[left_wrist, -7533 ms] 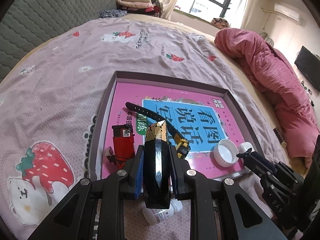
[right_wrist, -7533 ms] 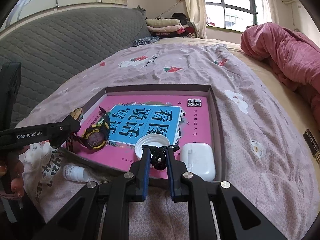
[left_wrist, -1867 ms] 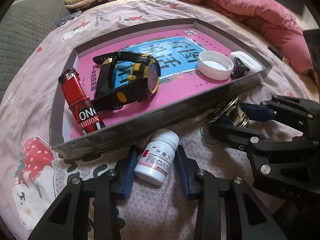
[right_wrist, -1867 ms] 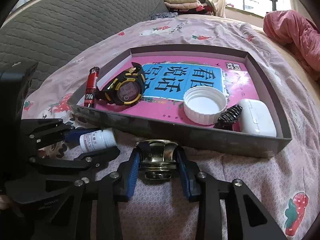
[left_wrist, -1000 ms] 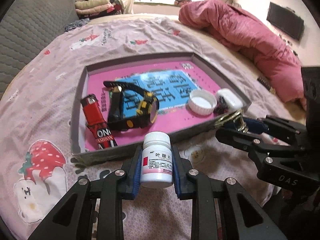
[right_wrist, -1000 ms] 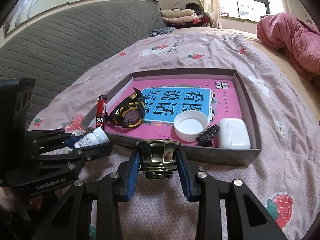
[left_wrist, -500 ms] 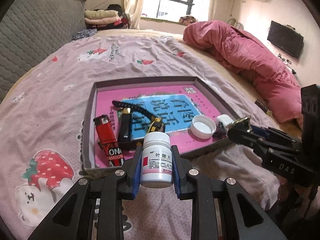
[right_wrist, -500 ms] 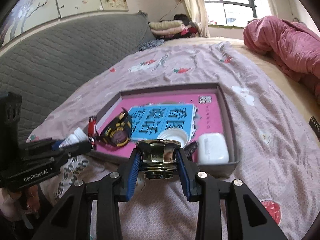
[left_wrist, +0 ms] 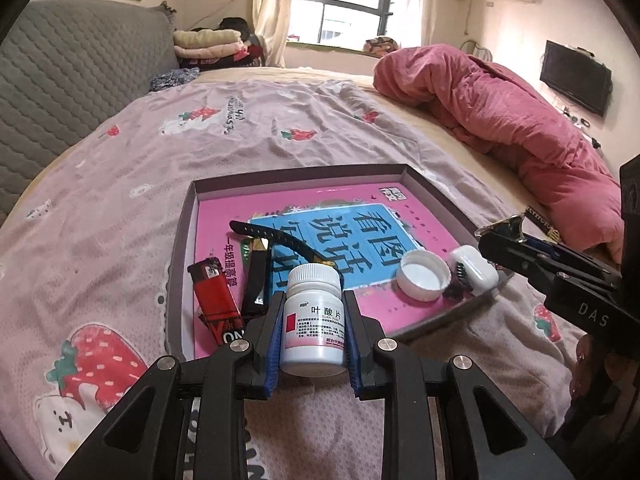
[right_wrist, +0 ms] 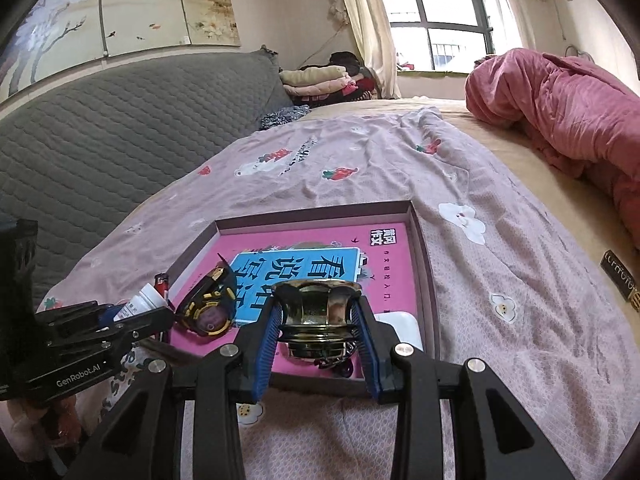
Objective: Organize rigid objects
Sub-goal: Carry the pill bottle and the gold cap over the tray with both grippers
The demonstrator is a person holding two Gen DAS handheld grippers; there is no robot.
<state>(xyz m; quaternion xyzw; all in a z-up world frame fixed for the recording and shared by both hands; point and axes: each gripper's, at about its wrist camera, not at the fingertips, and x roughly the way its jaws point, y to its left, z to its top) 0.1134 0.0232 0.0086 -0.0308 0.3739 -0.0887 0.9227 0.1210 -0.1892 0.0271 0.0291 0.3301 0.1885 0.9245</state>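
My left gripper [left_wrist: 313,320] is shut on a white pill bottle [left_wrist: 314,312] and holds it upright above the near edge of the shallow grey tray [left_wrist: 182,232]. My right gripper [right_wrist: 318,322] is shut on a shiny brass metal piece [right_wrist: 318,312], above the tray's near edge [right_wrist: 425,256]. On the pink book in the tray lie a red lighter [left_wrist: 214,294], a black and yellow watch [right_wrist: 210,308], a white cap [left_wrist: 422,276] and a white earbud case [left_wrist: 476,266] with a small black clip beside it.
The tray lies on a bed with a mauve strawberry-print sheet [left_wrist: 120,184]. A rumpled pink duvet [left_wrist: 500,120] lies at the right. A grey quilted headboard [right_wrist: 100,128] runs along the left. Folded clothes [left_wrist: 212,42] are stacked at the far end.
Both grippers closed on their objects on the sheet in front of the tray and lifted them. They now hold the bottle and the brass piece higher, over the tray's near edge.
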